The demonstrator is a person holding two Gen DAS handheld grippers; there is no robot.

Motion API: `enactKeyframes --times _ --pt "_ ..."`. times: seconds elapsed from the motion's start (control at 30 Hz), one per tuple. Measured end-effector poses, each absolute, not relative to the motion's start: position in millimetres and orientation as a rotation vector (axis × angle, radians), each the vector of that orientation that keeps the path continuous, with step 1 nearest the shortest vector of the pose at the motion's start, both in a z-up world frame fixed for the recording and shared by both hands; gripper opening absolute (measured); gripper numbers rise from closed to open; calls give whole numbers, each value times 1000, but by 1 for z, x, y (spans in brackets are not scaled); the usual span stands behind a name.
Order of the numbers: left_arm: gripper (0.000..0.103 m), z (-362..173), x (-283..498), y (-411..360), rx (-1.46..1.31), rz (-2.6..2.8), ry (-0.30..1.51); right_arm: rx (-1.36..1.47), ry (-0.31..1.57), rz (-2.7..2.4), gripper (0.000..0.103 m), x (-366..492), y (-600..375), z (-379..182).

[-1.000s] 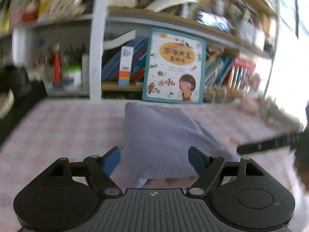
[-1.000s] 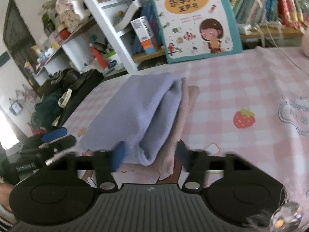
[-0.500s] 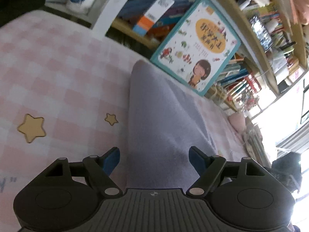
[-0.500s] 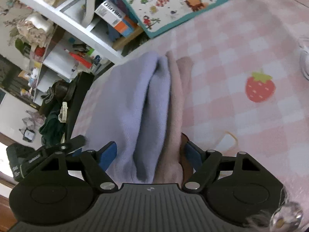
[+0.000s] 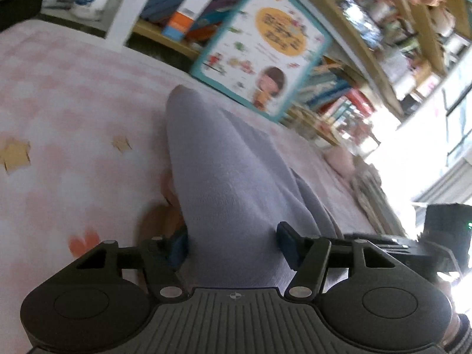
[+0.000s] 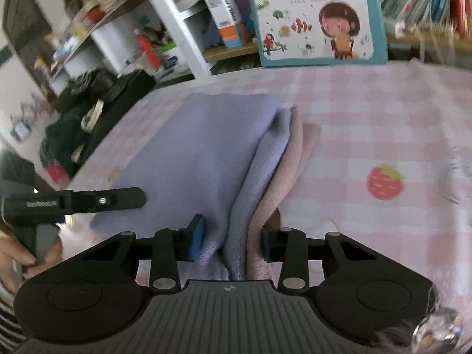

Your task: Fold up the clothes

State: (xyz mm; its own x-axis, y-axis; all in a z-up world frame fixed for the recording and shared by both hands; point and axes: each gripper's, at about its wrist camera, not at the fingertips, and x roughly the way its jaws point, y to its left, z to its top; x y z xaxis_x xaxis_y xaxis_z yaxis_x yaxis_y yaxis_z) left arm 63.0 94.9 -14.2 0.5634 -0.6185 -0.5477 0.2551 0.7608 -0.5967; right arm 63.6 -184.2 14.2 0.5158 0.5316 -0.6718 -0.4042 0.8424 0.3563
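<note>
Claws straddling a folded stack of cloth on the pink checked desk.
Left claw [image 5: 233, 243] at lower centre stands spread around the lavender towel [image 5: 224, 177], pads beside it, not pinching. Right claw [image 6: 231, 242] is likewise parted, its blue pads flanking the lavender towel and the pink cloth [image 6: 292, 162] beneath. A children's book [image 6: 318, 14] leans at upper right.

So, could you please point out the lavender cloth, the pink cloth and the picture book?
lavender cloth [image 6: 206, 147]: right wrist view, flat top face.
pink cloth [image 6: 298, 147]: right wrist view, folded edge.
picture book [image 6: 318, 17]: right wrist view, front cover.
</note>
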Motion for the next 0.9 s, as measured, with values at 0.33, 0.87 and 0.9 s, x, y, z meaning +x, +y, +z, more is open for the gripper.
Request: enactKeyframes --times 0.33,0.87,0.9 --pt "76 -24 40 87 -527 -591 899 327 977 588 54 35 -229 0" --pt "63 -15 30 59 -362 -567 795 158 794 588 39 18 -201 2" --pt "63 -13 28 58 -348 -568 787 124 782 588 38 15 -197 5"
